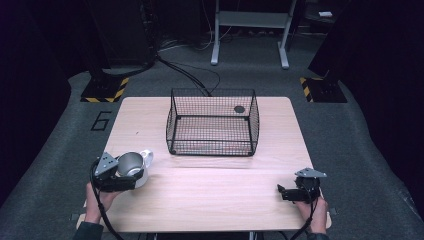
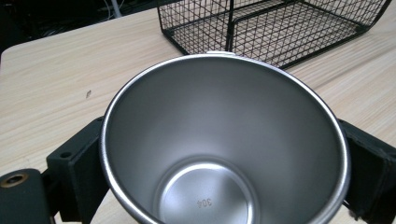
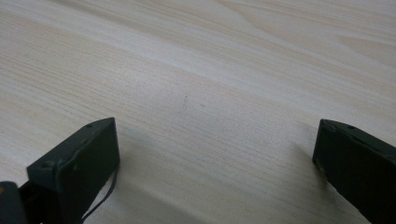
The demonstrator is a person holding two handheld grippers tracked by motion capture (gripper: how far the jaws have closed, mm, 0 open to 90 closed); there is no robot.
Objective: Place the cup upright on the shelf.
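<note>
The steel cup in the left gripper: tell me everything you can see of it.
The steel cup is a brushed metal mug with a white outside and a white handle toward the wire basket. It stands upright and empty near the table's front left corner. Its rolled rim is round; "304" is stamped in the flat bottom. The left gripper has one black jaw on each side of its wall, shut on it. Whether its base rests on the table or is lifted cannot be told.

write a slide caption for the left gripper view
Left claw shut on an empty steel cup, wire basket just beyond on the table.
</note>
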